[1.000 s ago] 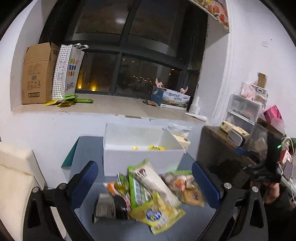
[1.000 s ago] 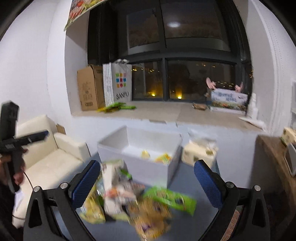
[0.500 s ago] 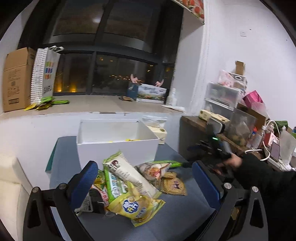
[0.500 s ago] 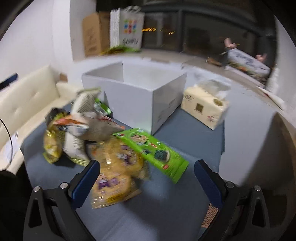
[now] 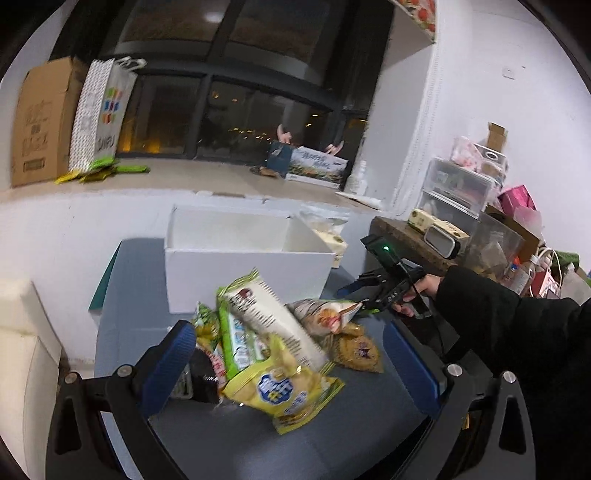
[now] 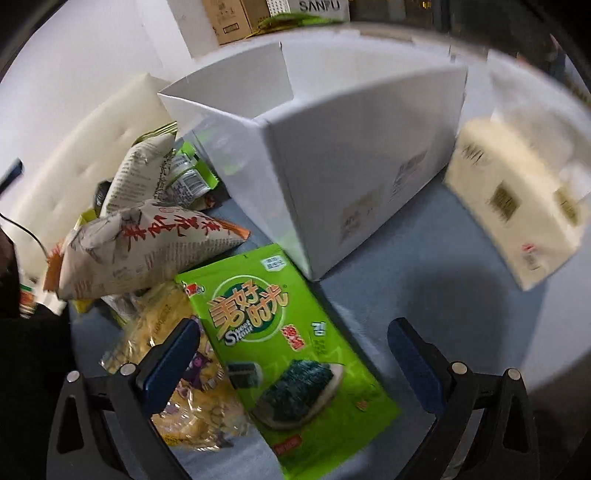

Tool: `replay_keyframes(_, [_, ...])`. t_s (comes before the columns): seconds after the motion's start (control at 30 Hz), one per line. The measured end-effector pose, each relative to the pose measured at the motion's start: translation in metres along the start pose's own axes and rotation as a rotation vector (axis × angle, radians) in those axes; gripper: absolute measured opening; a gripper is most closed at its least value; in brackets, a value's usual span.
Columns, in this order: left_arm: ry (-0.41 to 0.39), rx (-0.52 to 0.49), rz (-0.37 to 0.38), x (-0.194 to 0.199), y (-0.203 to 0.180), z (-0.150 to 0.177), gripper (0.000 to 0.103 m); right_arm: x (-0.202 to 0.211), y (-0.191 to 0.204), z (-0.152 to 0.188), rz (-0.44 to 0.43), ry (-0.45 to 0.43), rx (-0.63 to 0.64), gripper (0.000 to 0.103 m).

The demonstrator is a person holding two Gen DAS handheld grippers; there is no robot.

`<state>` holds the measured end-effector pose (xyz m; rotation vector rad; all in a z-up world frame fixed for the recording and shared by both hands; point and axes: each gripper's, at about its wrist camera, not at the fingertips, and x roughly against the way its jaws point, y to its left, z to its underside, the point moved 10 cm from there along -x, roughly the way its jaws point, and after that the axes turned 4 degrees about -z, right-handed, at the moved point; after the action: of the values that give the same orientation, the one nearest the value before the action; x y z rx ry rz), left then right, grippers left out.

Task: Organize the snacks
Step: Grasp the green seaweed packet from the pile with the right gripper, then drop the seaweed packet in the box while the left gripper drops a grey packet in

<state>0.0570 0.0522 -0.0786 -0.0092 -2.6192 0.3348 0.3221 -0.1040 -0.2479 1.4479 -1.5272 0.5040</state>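
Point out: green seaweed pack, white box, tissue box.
green seaweed pack [image 6: 280, 350]: right wrist view, middle of its printed front.
white box [image 6: 354, 155]: right wrist view, its outer side wall.
tissue box [image 6: 517, 206]: right wrist view, its front face.

Lived-in home room at night: cream sofa [image 5: 22, 354] beside a blue worktop [image 5: 122, 295], deep window ledge [image 5: 207, 181] stacked with a cardboard box [image 5: 40, 122] and shopping bag [image 5: 101, 114], cluttered side shelf with clear plastic drawers [image 5: 456, 194].

"Sweet Hour" on green seaweed packet [image 6: 280, 347], "SANFU" on paper bag [image 6: 319, 6]
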Motion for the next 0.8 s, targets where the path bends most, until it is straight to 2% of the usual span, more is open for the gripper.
replay_keyframes(0.03, [0.004,0.014,-0.010,-0.001,0.006,0.002,0.103,-0.004,0.003,0.002,-0.046,0.007,-0.006,0.103])
replay_keyframes(0.1, [0.013,0.039,-0.023,-0.002,0.014,0.006,0.103,-0.014,0.002,0.009,-0.044,0.041,0.008,0.103])
replay_keyframes(0.17, [0.016,0.067,-0.033,-0.003,0.022,0.009,0.103,-0.015,0.001,0.009,-0.056,0.023,0.005,0.103])
replay_keyframes(0.2, [0.017,0.078,-0.034,-0.003,0.025,0.010,0.103,-0.014,0.000,0.011,-0.061,0.017,-0.002,0.099])
replay_keyframes(0.23, [0.018,0.087,-0.038,-0.003,0.027,0.011,0.103,-0.011,-0.002,0.012,-0.048,0.012,-0.001,0.089])
replay_keyframes(0.33, [0.018,0.086,-0.052,-0.002,0.031,0.015,0.103,-0.002,-0.004,0.017,-0.070,0.017,-0.020,0.075])
replay_keyframes(0.43, [0.028,0.088,-0.067,-0.004,0.035,0.019,0.103,0.008,0.008,0.023,-0.014,0.003,0.021,0.066])
replay_keyframes(0.53, [0.044,0.105,-0.087,-0.008,0.043,0.026,0.103,0.031,0.021,0.024,0.069,-0.080,0.031,0.065])
replay_keyframes(0.6, [0.064,0.110,-0.100,-0.013,0.048,0.032,0.103,0.043,0.030,0.028,0.096,-0.123,0.018,0.065])
replay_keyframes(0.63, [0.072,0.107,-0.118,-0.016,0.051,0.036,0.103,0.051,0.035,0.033,0.140,-0.141,0.018,0.065])
replay_keyframes(0.8, [0.155,0.124,-0.190,-0.046,0.076,0.056,0.103,0.077,0.050,0.043,0.217,-0.251,-0.115,0.065])
